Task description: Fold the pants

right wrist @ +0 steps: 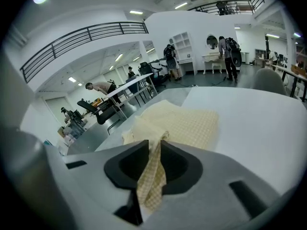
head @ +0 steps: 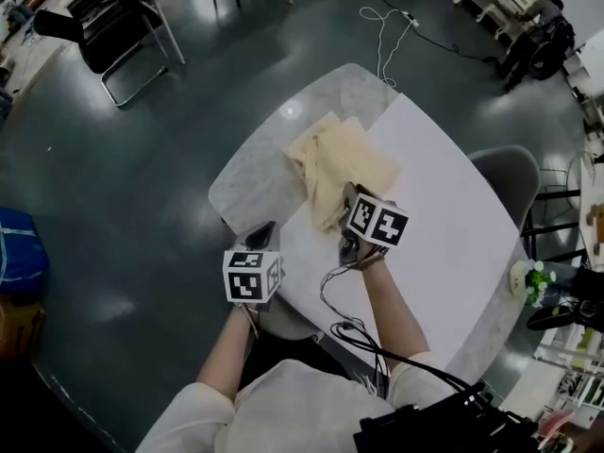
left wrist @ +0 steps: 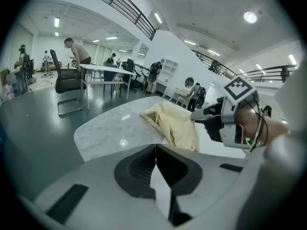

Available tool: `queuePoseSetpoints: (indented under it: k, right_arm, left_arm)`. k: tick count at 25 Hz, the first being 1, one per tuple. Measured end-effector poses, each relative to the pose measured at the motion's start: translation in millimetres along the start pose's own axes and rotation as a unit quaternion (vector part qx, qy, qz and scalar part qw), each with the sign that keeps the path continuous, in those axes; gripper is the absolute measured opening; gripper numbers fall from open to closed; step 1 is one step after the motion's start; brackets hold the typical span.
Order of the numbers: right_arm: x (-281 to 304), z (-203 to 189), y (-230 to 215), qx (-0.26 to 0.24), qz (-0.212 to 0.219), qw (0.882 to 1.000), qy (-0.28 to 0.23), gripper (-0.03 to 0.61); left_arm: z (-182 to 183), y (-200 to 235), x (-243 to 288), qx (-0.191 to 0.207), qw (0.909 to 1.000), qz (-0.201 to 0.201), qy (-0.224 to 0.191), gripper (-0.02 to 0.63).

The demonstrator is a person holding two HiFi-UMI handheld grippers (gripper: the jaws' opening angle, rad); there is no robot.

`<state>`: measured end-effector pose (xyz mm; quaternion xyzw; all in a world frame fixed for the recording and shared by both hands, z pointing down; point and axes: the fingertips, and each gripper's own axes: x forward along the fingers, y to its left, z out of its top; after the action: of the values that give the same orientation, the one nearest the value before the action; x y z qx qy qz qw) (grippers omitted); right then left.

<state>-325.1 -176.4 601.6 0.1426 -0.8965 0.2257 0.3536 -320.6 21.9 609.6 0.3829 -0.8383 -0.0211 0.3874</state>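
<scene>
Head view: pale yellow pants [head: 342, 163] bunched on white table [head: 453, 243]. Right gripper [head: 351, 201] at pants' near edge. Left gripper [head: 262, 239] apart from cloth, at table's near-left edge.
Left gripper view: jaws pressed together, nothing between.
Right gripper view: jaws pinching checked fold of pants.
</scene>
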Motion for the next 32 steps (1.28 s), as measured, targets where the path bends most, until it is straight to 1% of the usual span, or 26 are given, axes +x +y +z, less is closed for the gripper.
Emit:
queuePoseSetpoints:
  k: [3,5,8,12,15,16,17,19,20,24,27,32]
  right_arm:
    - [9,2,2,0.004,0.003,1.0,-0.003,0.022]
    - [12,1,7,0.002,0.005,1.0,-0.003,0.009]
    - [11,2,21,-0.008,0.017,1.0,-0.005,0.008]
    - [9,5,64,-0.024,0.055,0.998,-0.004,0.007]
    - [13,-4,104,-0.054,0.086,0.995,0.007,0.008]
    - [15,-9,116,-0.065,0.094,0.993,0.012,0.015]
    - [17,-14,128,-0.075,0.102,0.992,0.018,0.036]
    - [22,-25,151,-0.088,0.114,0.989,0.03,0.128]
    - [23,-31,162,-0.092,0.12,0.988,0.034,0.146]
    - [23,-51,199,-0.112,0.143,0.982,0.045,0.147]
    - [16,-54,201,-0.119,0.147,0.981,0.043,0.149]
    - [-11,-40,166,-0.107,0.125,0.986,0.022,0.147]
  left_arm:
    - [3,8,4,-0.005,1.0,0.004,-0.003,0.009]
    - [4,13,5,-0.009,0.9999,0.007,-0.005,0.008]
    - [5,18,1,-0.014,0.9997,0.014,-0.01,0.009]
    - [9,22,-15,-0.019,0.9993,0.027,-0.019,0.009]
    - [7,31,-31,-0.023,0.9983,0.046,-0.027,0.009]
    - [6,35,-36,-0.026,0.9978,0.053,-0.029,0.009]
    - [5,40,-42,-0.03,0.9973,0.059,-0.031,0.009]
    - [2,51,-53,-0.036,0.9962,0.071,-0.034,0.009]
    - [1,58,-59,-0.039,0.9957,0.077,-0.035,0.009]
    - [-6,82,-78,-0.05,0.9934,0.097,-0.038,0.009]
    - [-8,84,-80,-0.054,0.9928,0.098,-0.041,0.009]
    - [4,55,-79,-0.038,0.9947,0.079,-0.054,0.009]
